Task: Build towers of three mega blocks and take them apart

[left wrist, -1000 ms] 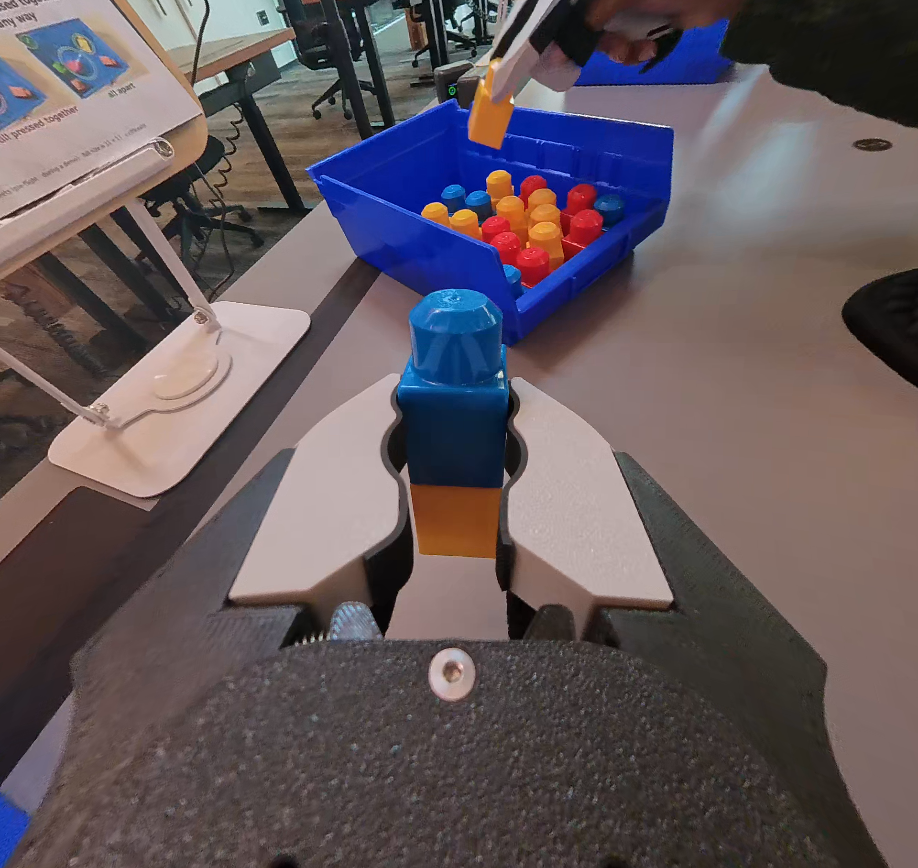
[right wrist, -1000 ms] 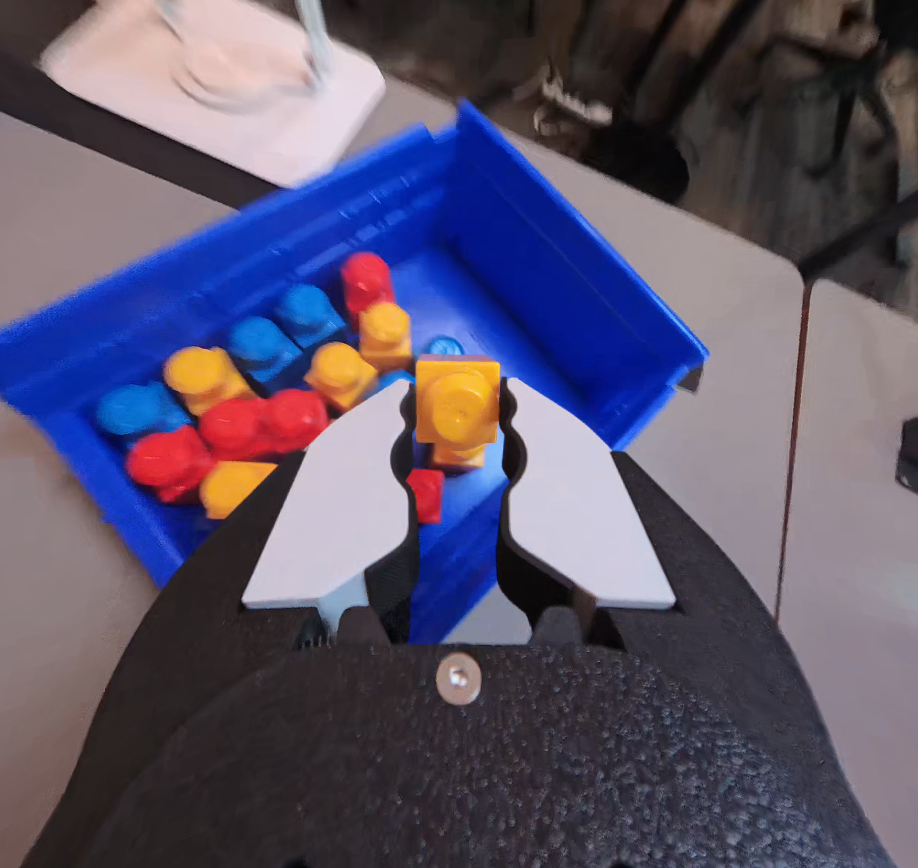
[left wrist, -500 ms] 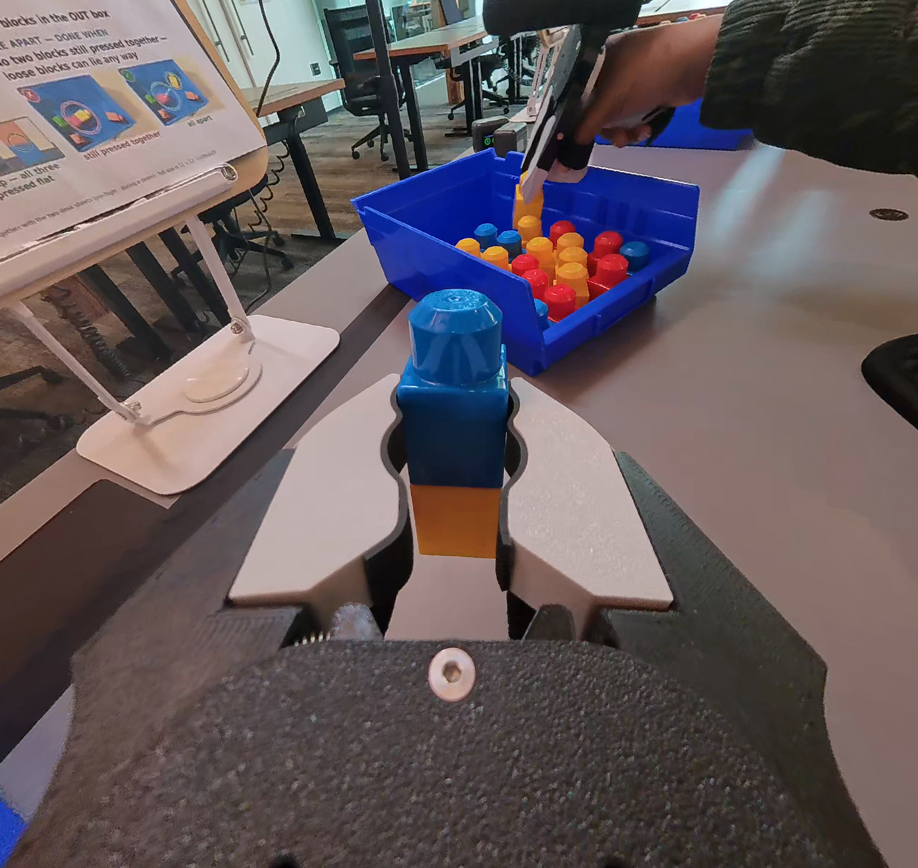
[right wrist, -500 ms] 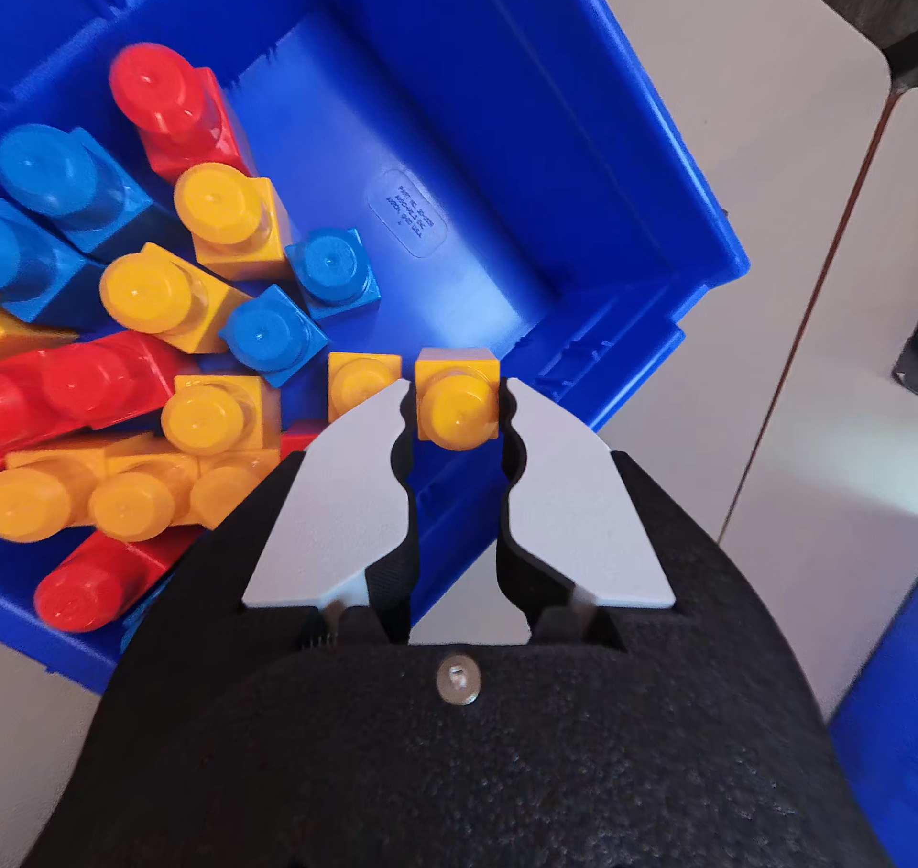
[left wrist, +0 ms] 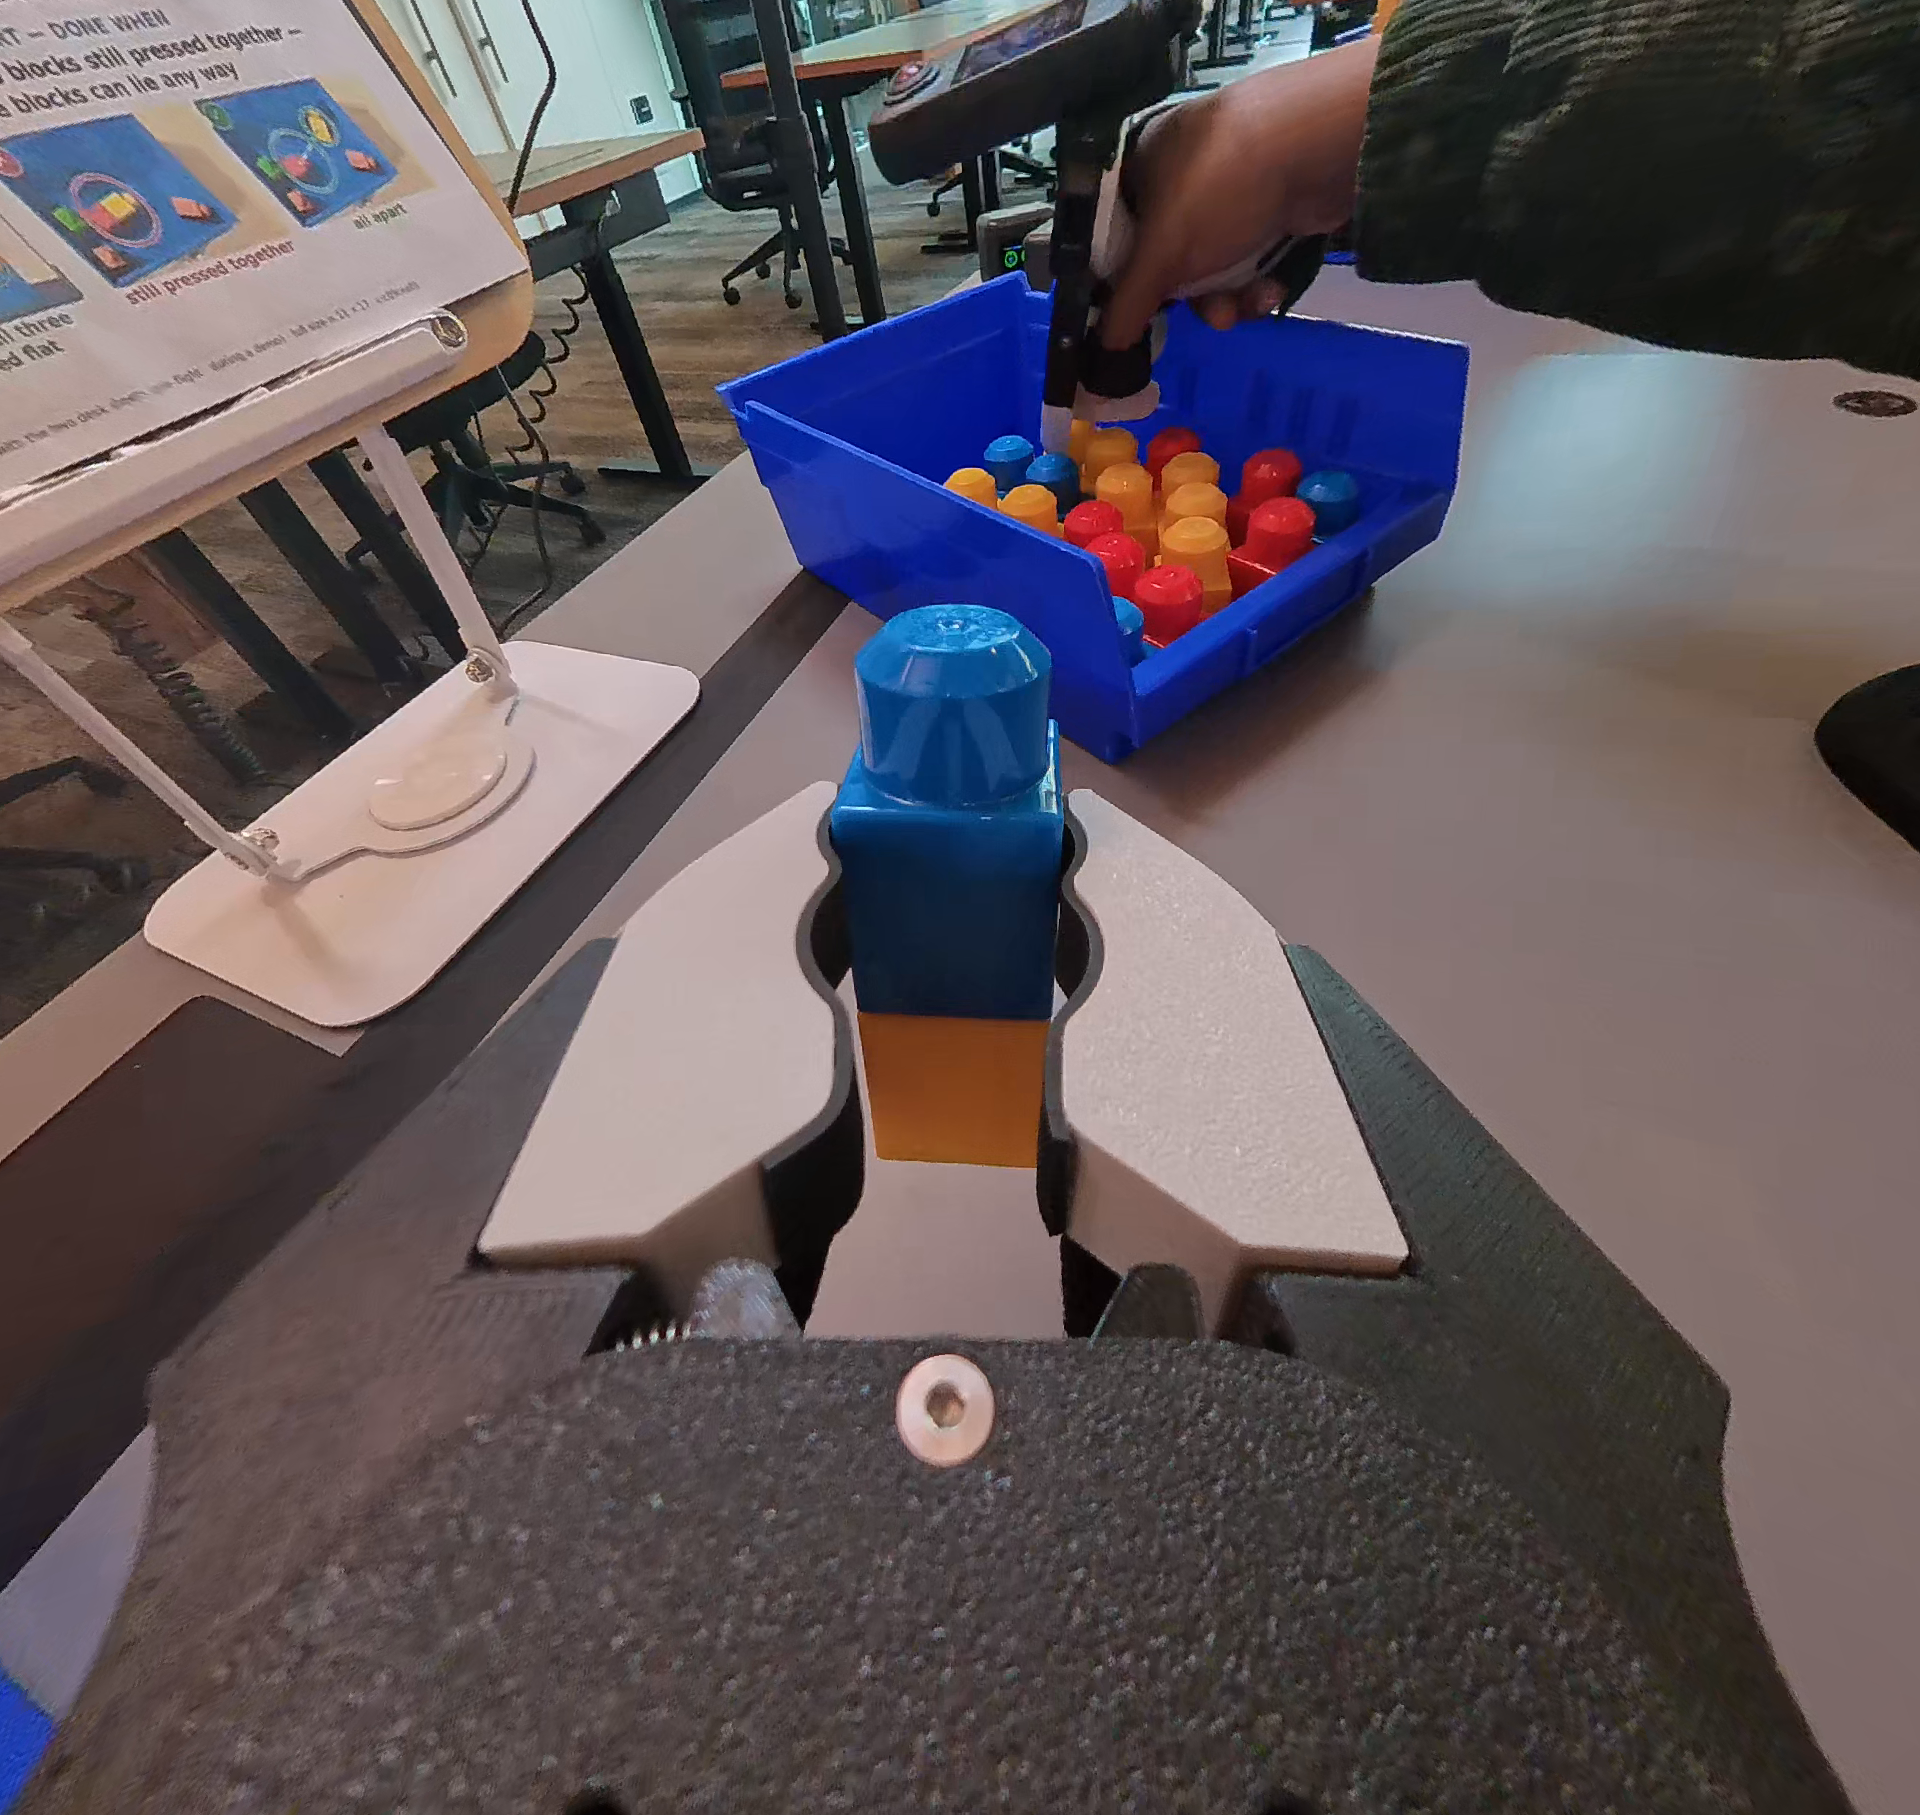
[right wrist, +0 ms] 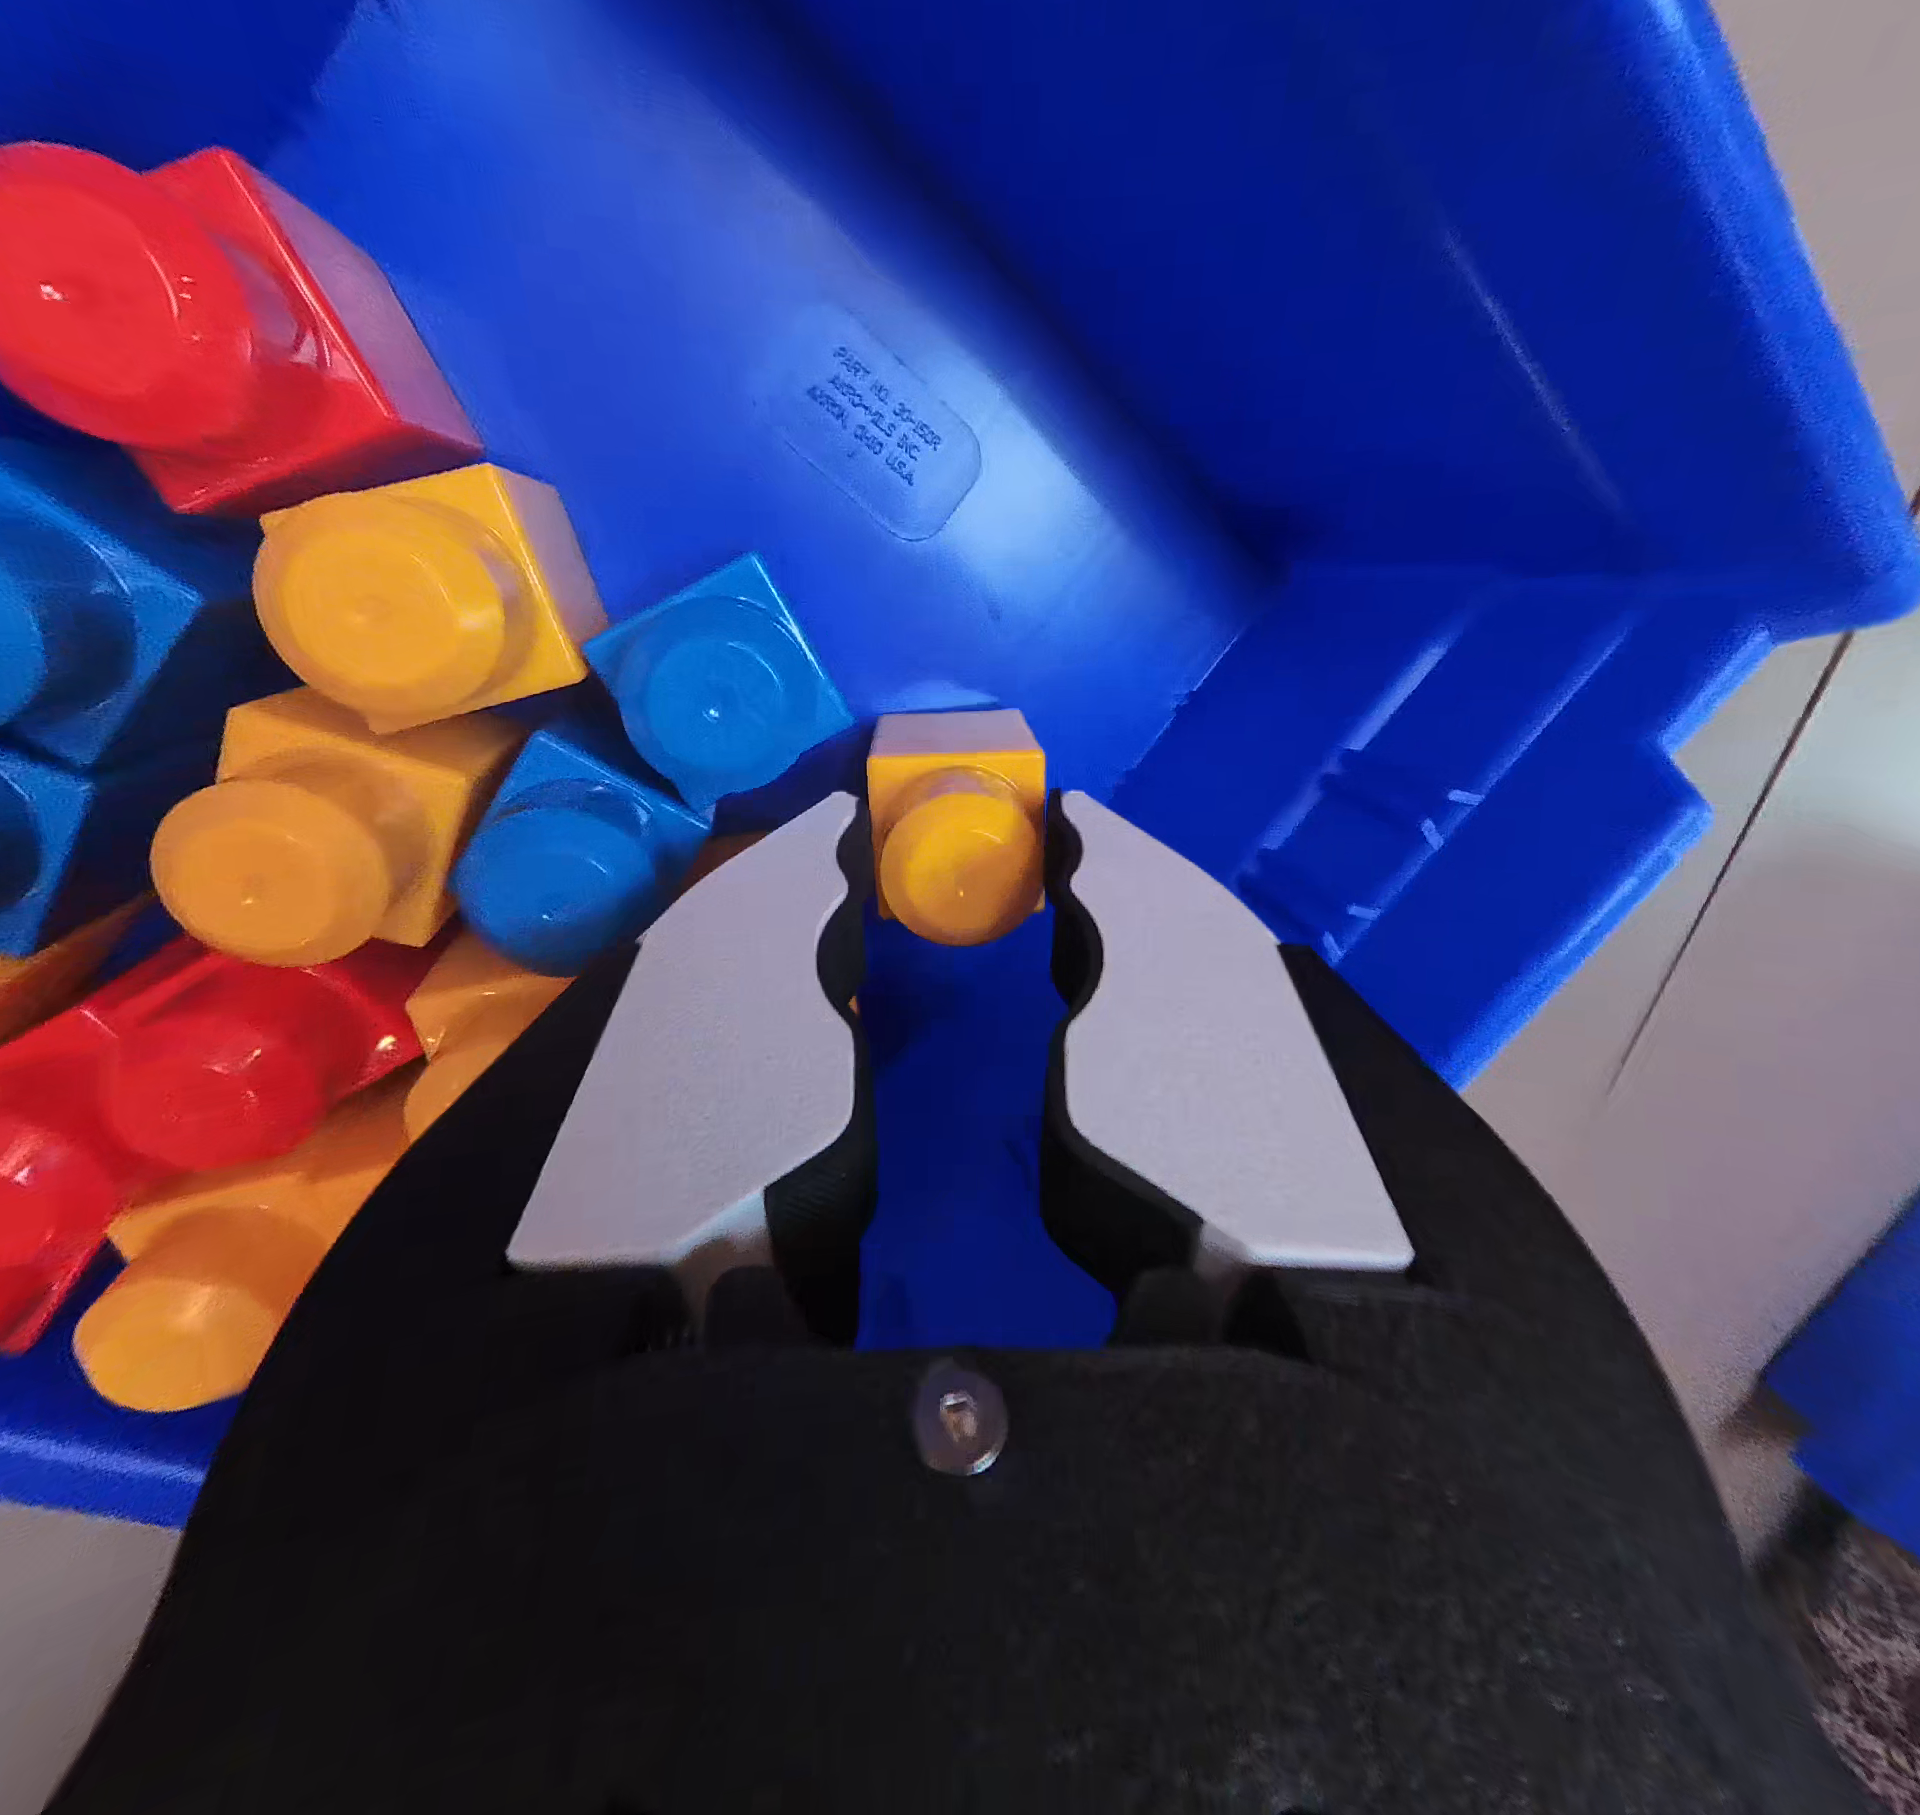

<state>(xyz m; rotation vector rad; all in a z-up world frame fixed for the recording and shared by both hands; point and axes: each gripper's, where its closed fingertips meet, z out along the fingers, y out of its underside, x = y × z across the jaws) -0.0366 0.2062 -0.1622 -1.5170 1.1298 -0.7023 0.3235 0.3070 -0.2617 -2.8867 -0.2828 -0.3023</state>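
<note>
One yellow block [right wrist: 954,830] now lower in bin [right wrist: 1351,311].

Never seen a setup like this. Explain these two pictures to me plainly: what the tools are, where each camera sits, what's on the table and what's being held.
No robot here: a person holds a two-finger gripper in each hand, each with a camera looking along its fingers. The left camera shows the left gripper shut on a short stack, a blue block on a yellow block, above a grey table. Farther off are a blue bin of loose blocks and a white stand holding an instruction sheet. The right camera shows the right gripper inside that bin, shut on a single yellow block.
</note>
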